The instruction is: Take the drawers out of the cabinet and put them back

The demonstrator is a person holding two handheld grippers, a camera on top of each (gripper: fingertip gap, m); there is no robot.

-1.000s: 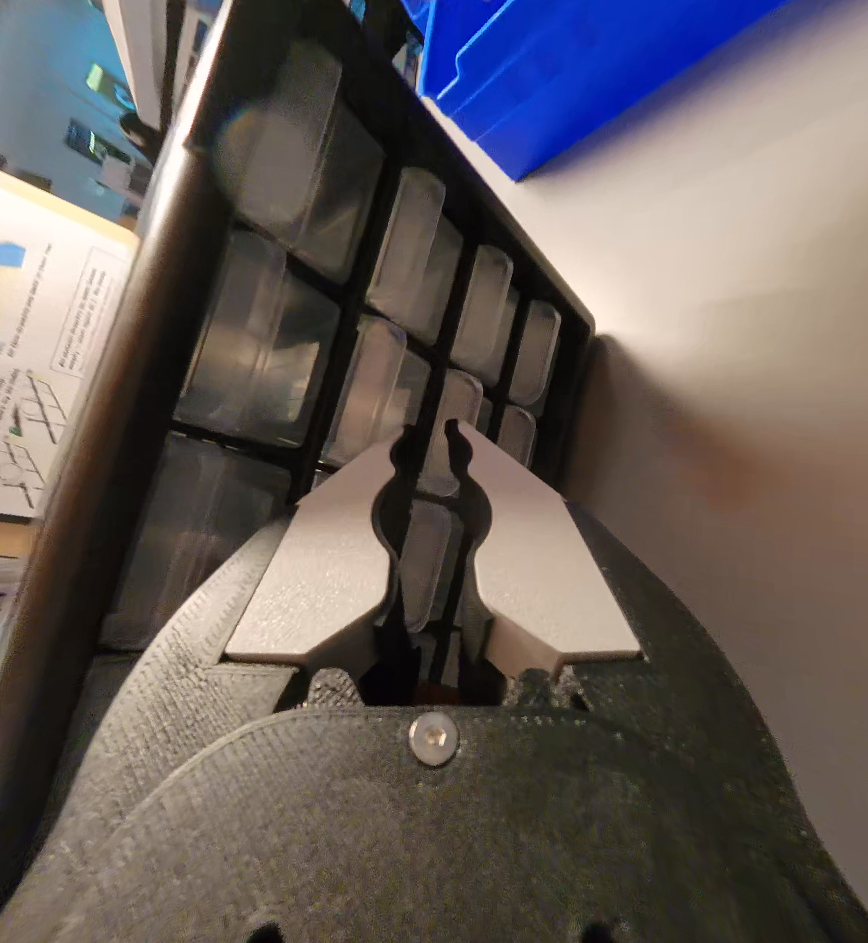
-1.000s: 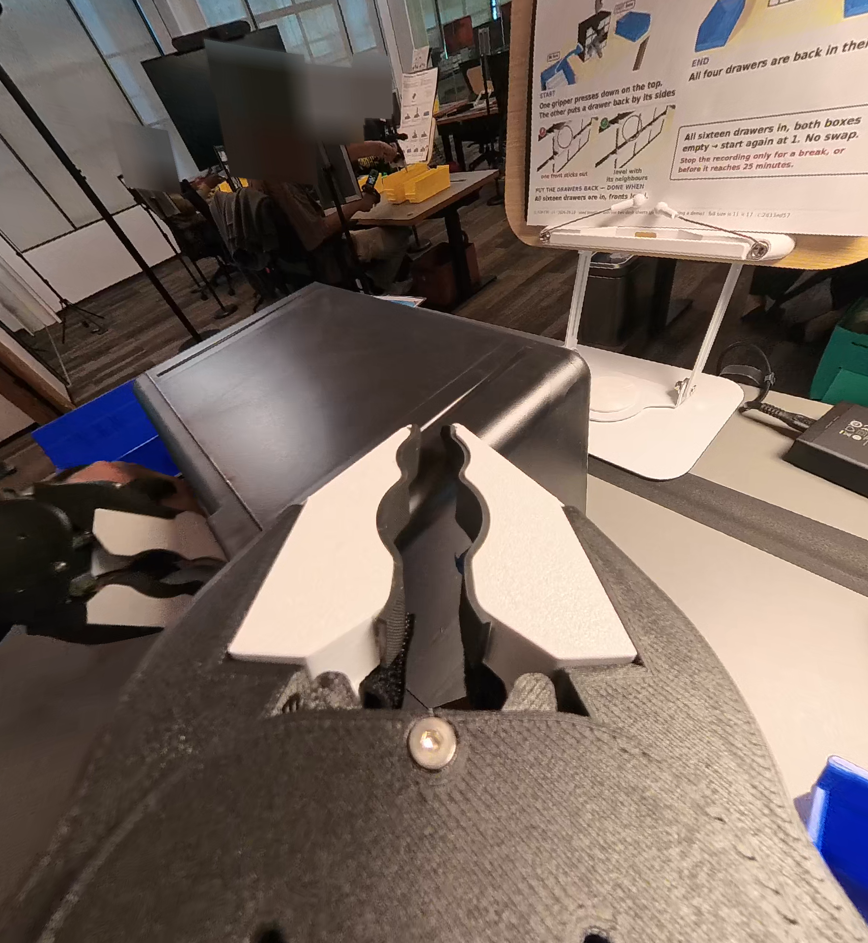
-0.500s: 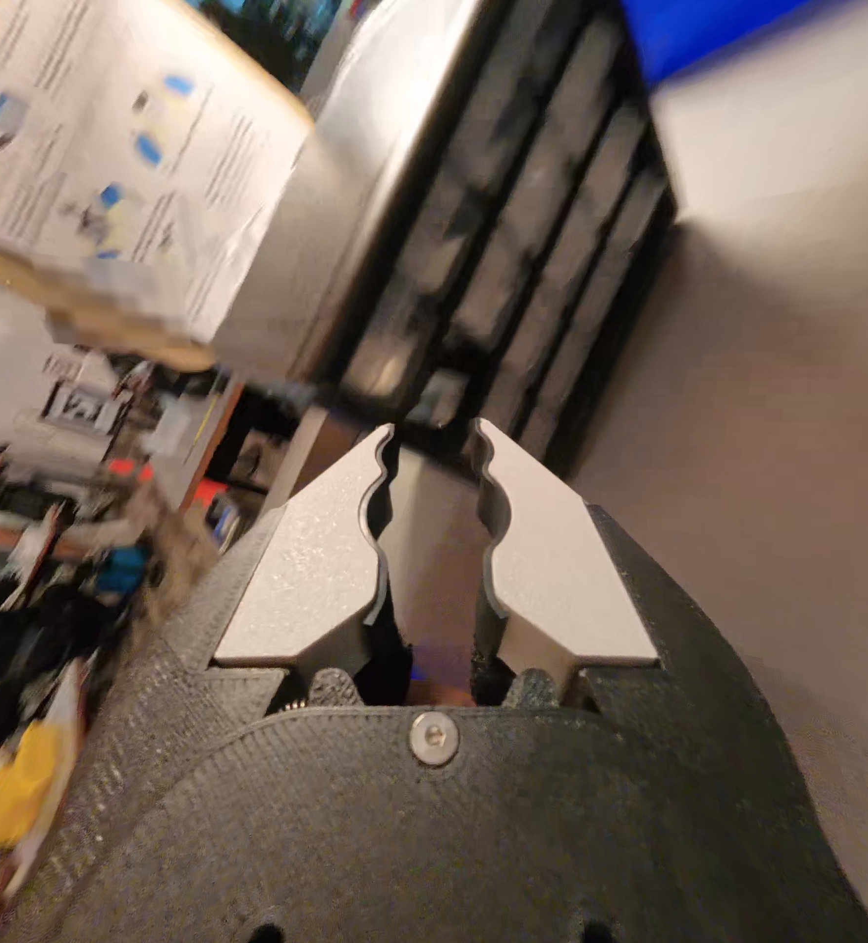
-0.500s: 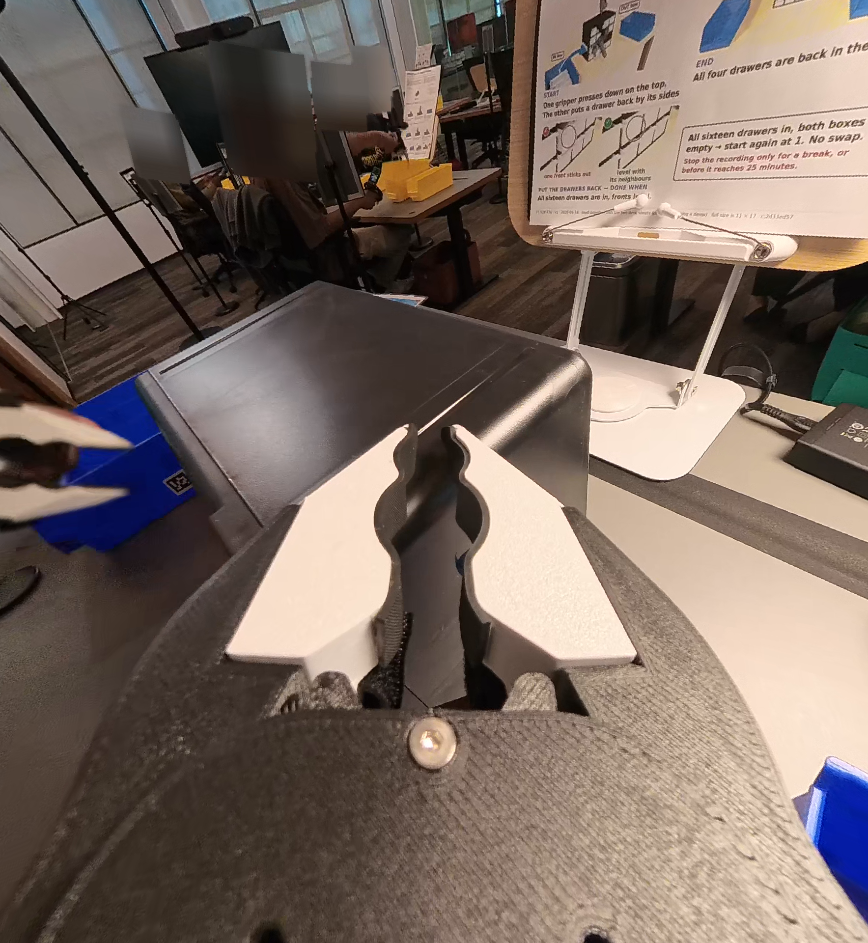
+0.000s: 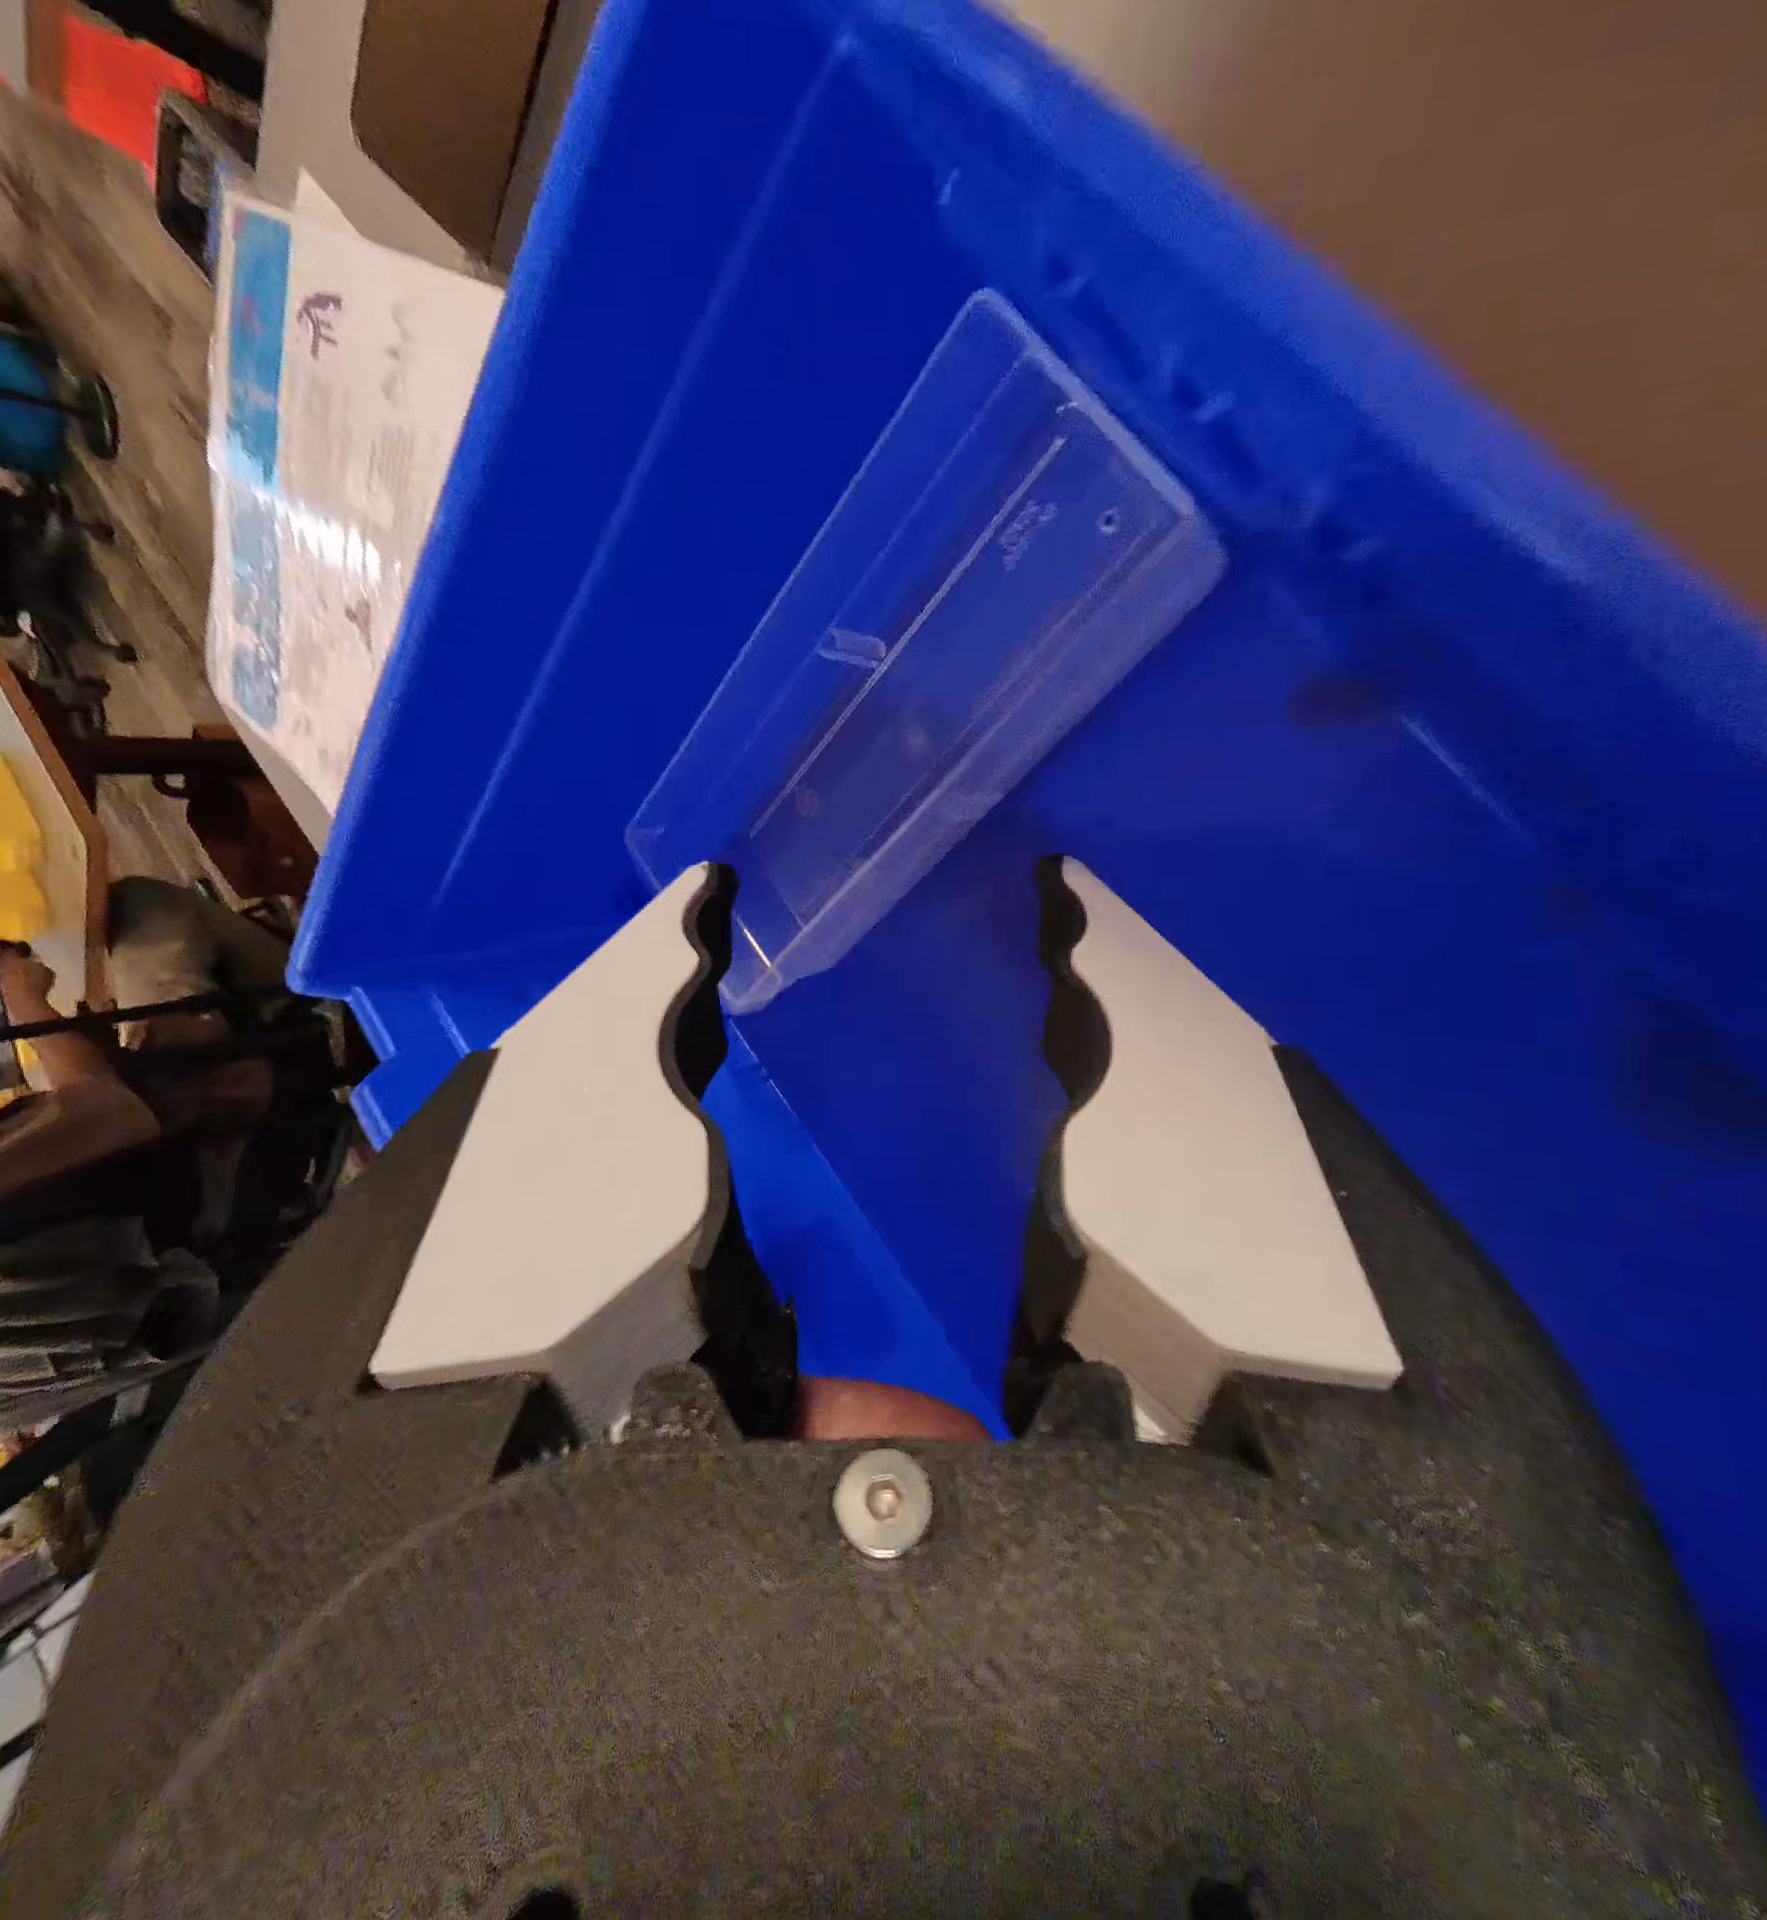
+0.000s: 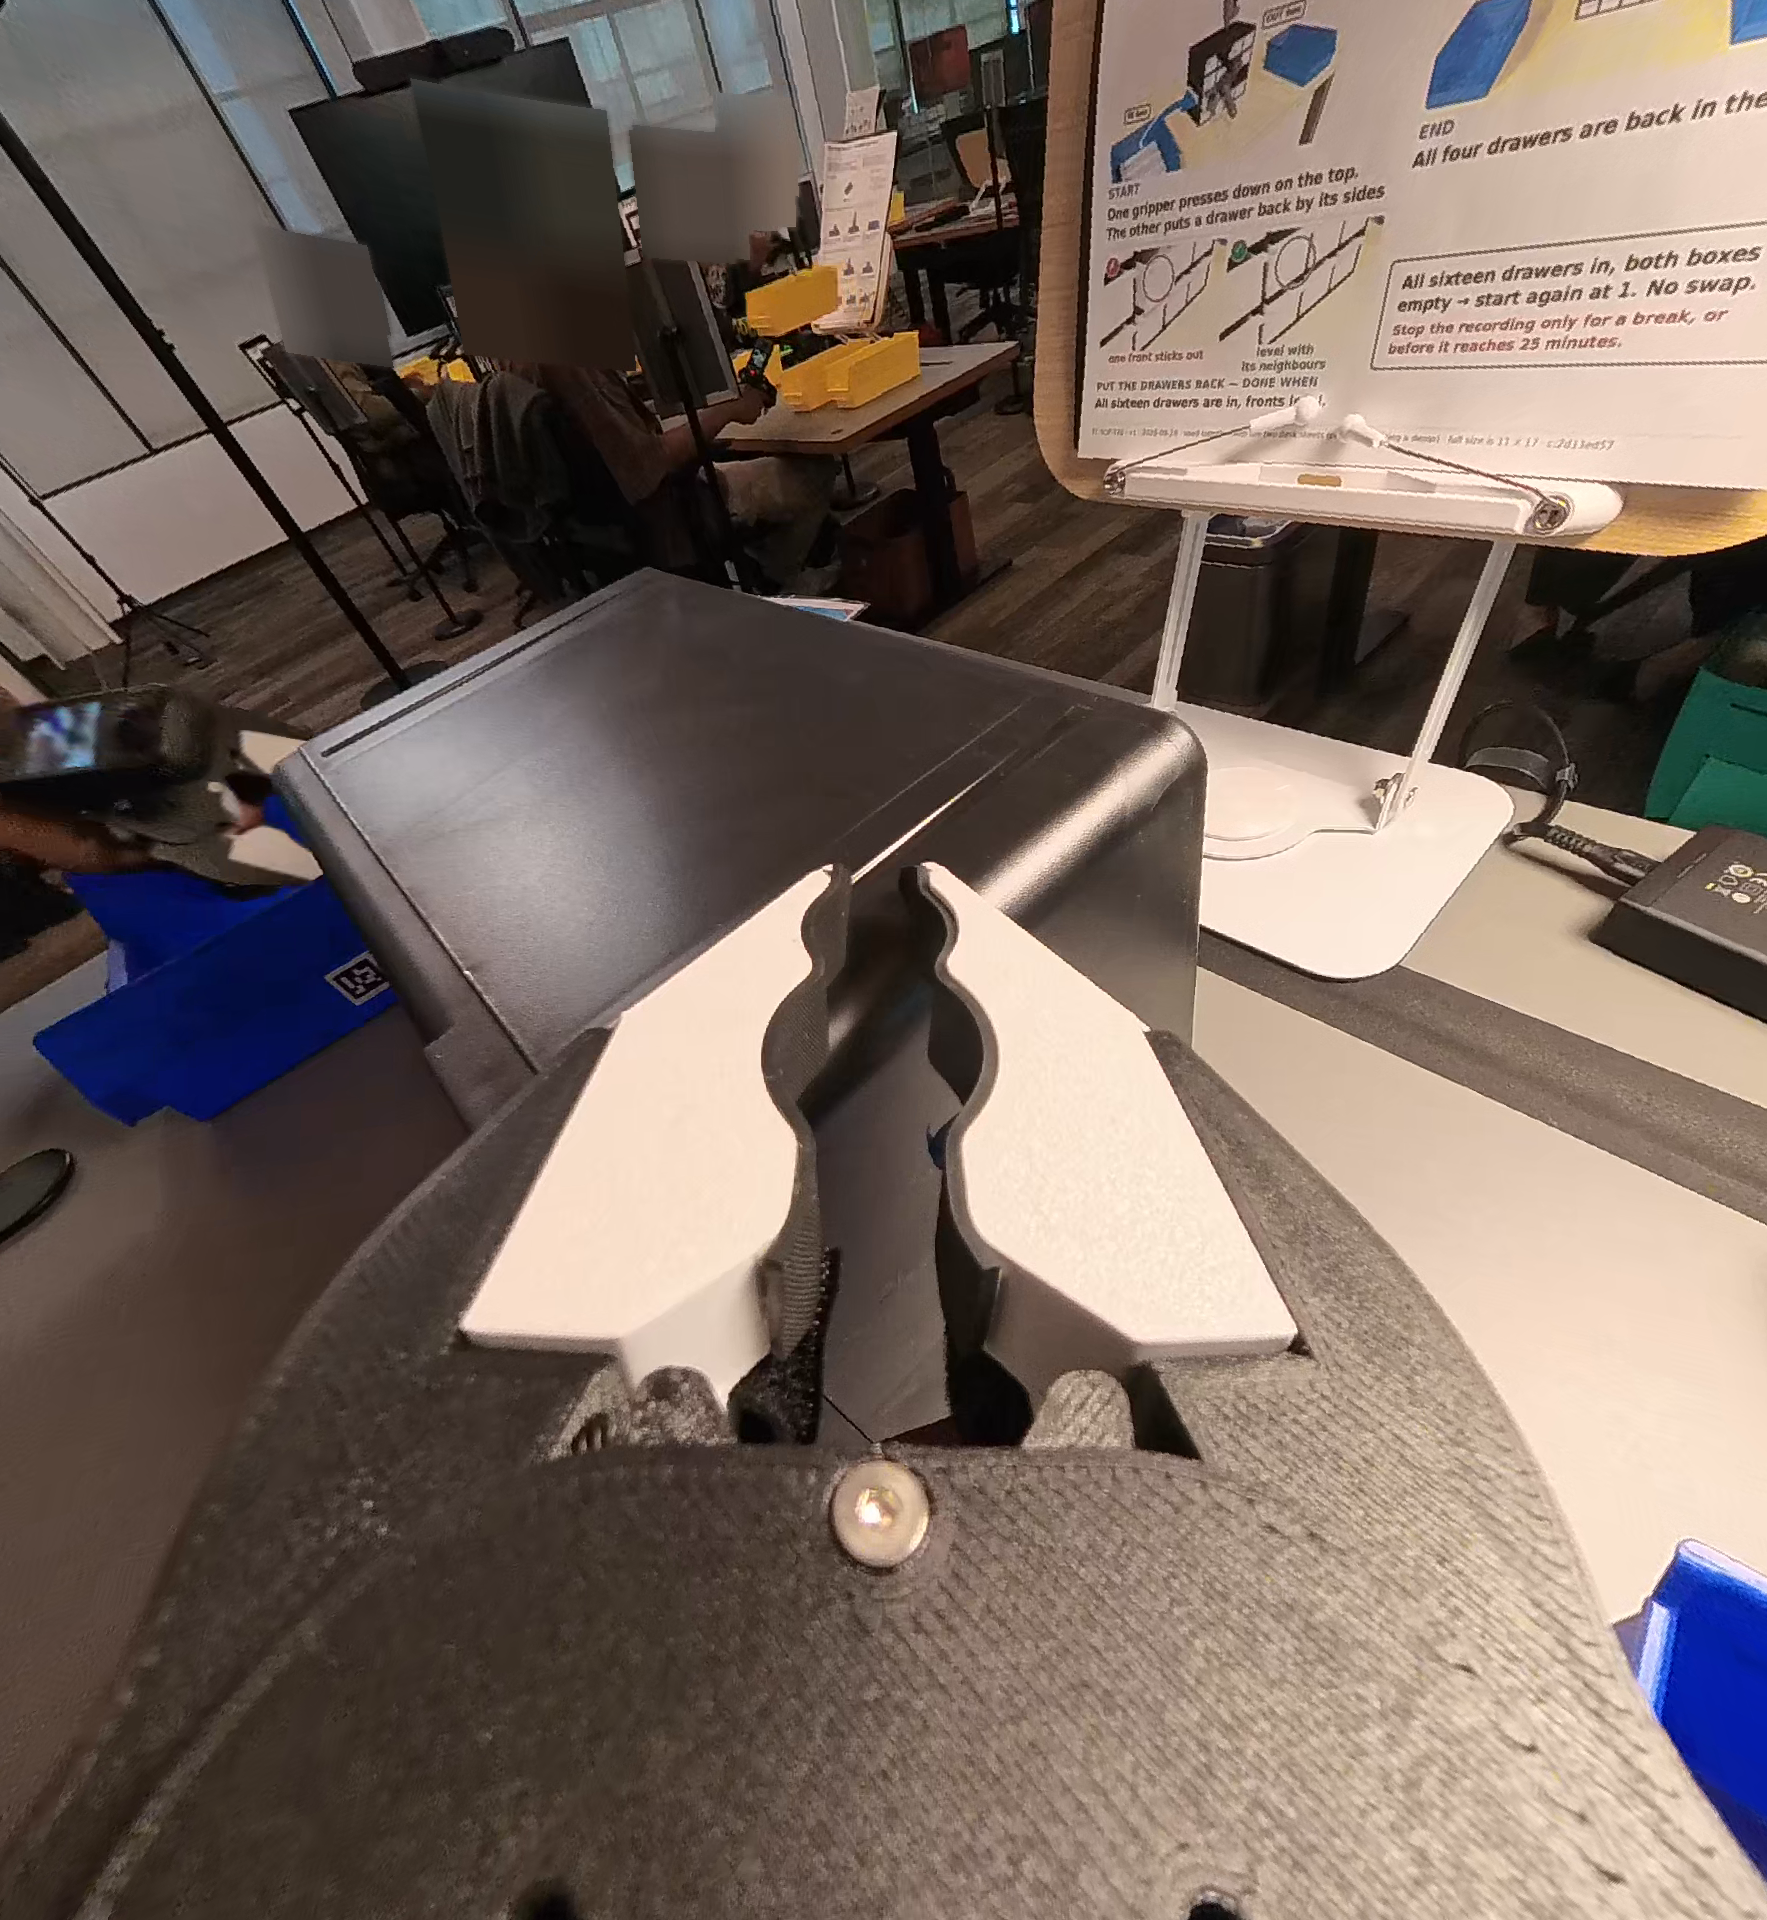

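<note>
In the left wrist view my left gripper is open wide above a blue bin. A clear plastic drawer lies loose in the bin; its near end sits just beside my left fingertip and is not pressed by either pad. In the right wrist view my right gripper rests over the top of the black cabinet, its fingertips a narrow slit apart with nothing between them. The left gripper also shows there at far left, over the blue bin. The cabinet's drawer front is hidden.
A white stand with an instruction sheet is behind the cabinet on the right. A black box with a cable lies on the table at far right. A second blue bin is at the lower right. People sit at desks in the background.
My left gripper swung away from the cabinet's drawer front to above the blue bin and opened wide; a clear drawer now lies in the bin. The right gripper has not moved.
</note>
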